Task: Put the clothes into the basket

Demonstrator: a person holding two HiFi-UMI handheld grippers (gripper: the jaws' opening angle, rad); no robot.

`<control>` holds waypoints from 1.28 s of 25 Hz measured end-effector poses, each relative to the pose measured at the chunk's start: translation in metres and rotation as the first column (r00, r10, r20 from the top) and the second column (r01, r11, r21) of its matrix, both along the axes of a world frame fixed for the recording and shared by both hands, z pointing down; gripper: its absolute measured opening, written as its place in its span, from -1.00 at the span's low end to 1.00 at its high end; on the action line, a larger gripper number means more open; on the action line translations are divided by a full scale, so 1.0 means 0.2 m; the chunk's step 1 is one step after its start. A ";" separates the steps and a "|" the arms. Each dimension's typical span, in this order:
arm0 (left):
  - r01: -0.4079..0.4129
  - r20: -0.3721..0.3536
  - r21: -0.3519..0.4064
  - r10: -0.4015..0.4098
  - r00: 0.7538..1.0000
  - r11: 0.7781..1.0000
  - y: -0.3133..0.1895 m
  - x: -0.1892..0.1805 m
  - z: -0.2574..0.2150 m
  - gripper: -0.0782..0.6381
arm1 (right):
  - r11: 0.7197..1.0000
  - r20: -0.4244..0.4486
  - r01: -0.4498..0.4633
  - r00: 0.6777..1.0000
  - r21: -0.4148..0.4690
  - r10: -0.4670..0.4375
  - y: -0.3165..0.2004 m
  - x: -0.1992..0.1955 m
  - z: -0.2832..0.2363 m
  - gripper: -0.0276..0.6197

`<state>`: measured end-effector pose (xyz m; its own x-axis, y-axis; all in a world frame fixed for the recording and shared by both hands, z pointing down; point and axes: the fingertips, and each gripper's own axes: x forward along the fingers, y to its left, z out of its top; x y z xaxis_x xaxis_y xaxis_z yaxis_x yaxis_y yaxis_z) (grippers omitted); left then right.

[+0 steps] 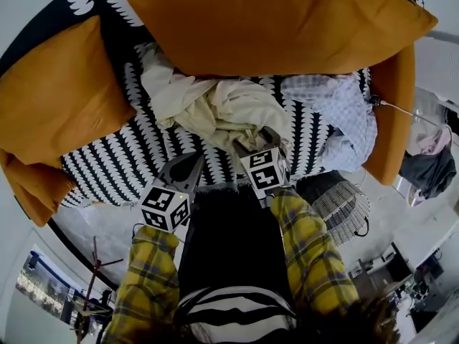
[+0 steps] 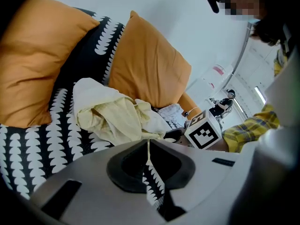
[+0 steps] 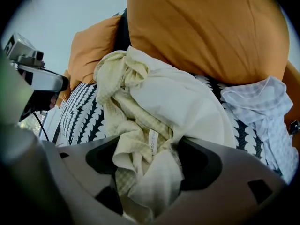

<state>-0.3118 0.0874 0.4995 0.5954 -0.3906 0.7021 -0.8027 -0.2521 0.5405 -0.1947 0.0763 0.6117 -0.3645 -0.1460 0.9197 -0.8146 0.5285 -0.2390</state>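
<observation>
a: what's btwn the fingers of the right gripper (image 3: 147,149)?

b: its jaws stand wide apart, pushed down over a fold of the cream clothes (image 3: 159,93). cloth and a small sewn label (image 3: 152,142) bunch up in the gap. the pads don't look pressed in, so it reads as a reach, not a hold.

a: and the left gripper (image 2: 148,150)?

b: jaws nearly together, only a thin slit w/ nothing in it. it hangs near the pile, above the black-and-white sofa seat (image 1: 107,165), prob ready to gather loose ends.

a: where's the pile itself?

b: heaped mid-seat, against the big orange cushion (image 1: 272,20) at the back. a pale checked garment (image 1: 348,113) lies just beside it, on the right.

a: why go in from the top?

b: prob bc the pile is soft and tangled. a wide bite into the thickest fold should lift more in one go.

a: and the basket?

b: a wire basket (image 1: 344,203) stands on the floor at the person's right, near the sofa's front edge. its inside is too dark to read. both garments lie on the sofa, so most of the task looks undone: grip first, then carry across and down. one risk is a trailing end catching on the rim.
</observation>
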 end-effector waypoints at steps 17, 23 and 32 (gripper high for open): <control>-0.006 0.001 0.038 0.006 1.000 0.999 -0.02 -0.03 -0.08 -0.71 | 0.996 0.013 -0.091 0.996 0.009 0.091 0.01 -0.09 -0.07 -0.61; -0.030 0.018 0.081 0.028 0.999 0.996 -0.02 -0.02 -0.18 -0.70 | 0.980 0.095 -0.145 0.987 0.136 0.133 0.00 -0.09 -0.35 -0.63; -0.093 0.019 0.158 0.091 0.996 0.983 0.01 0.08 -0.40 -0.70 | 0.934 0.180 -0.244 0.963 0.259 0.201 0.03 0.01 -0.79 -0.63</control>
